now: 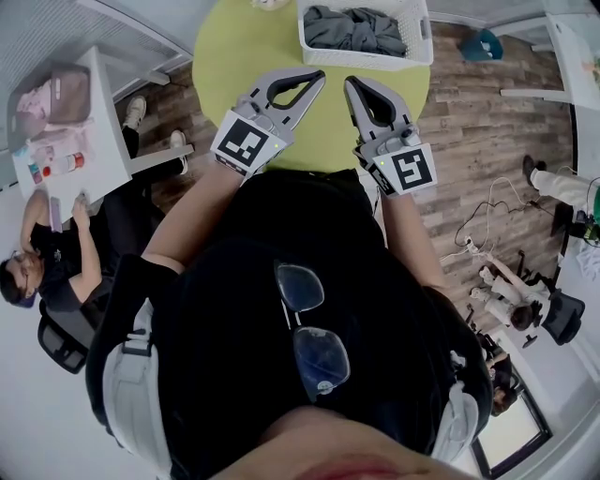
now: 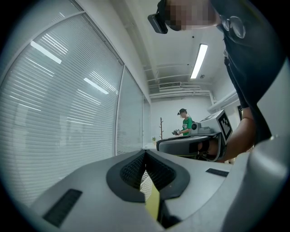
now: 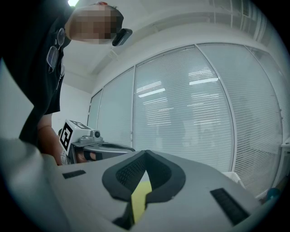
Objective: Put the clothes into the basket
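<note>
Glasses (image 1: 321,354) hooked on your dark shirt fill the foreground of the head view, and beyond them your forearms reach out level over a round lime-green table (image 1: 244,56). You hold your left gripper (image 1: 315,81) and right gripper (image 1: 352,86) side by side, near each other but apart, tips aimed at the table's far side. Both have their jaws brought together on nothing. Each gripper view shows the ribbed black pads meeting at the tip, with only a sliver of green table showing in the gap beneath them. The grey clothes (image 1: 354,28) lie heaped inside the white basket (image 1: 418,37). It stands at the table's far edge, ahead of your right gripper and clear of both tools. To your left a seated person (image 1: 37,272) leans at a white desk (image 1: 94,131) that carries a pink bag (image 1: 52,98). Wood-plank floor (image 1: 478,122) runs to the right of the table. In the left gripper view, a second person in a green shirt (image 2: 185,123) stands far across the room, past a wall of slatted blinds (image 2: 59,113).
</note>
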A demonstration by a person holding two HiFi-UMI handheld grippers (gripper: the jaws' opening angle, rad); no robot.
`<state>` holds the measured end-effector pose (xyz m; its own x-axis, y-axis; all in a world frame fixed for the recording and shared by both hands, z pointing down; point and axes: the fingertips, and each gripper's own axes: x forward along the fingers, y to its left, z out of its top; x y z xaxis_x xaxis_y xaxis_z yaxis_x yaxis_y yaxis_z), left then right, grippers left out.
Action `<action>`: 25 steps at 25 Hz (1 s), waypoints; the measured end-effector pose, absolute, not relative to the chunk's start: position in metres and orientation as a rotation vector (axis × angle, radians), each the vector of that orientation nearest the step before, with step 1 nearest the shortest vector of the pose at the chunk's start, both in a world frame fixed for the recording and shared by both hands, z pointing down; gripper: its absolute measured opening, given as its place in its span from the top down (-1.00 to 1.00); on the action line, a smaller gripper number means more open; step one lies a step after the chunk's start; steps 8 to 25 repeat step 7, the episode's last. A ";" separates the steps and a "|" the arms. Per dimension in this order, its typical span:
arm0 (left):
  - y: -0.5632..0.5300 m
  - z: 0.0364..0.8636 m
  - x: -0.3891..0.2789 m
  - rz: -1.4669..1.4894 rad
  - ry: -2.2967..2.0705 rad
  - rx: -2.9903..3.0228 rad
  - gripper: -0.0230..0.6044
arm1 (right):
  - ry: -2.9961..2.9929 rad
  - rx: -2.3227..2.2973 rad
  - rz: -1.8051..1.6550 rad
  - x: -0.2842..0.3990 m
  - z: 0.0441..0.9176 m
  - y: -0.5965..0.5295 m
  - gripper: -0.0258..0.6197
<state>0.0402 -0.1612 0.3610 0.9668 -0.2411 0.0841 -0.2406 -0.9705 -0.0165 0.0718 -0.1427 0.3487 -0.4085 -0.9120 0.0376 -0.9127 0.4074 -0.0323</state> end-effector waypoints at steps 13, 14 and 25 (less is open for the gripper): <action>-0.163 0.363 0.036 -0.143 0.402 -3.119 0.89 | -2.616 1.673 0.090 0.068 0.352 -0.140 0.84; -0.163 0.363 0.036 -0.143 0.402 -3.119 0.89 | -2.616 1.673 0.090 0.068 0.352 -0.140 0.84; -0.163 0.363 0.036 -0.143 0.402 -3.119 0.89 | -2.616 1.673 0.090 0.068 0.352 -0.140 0.84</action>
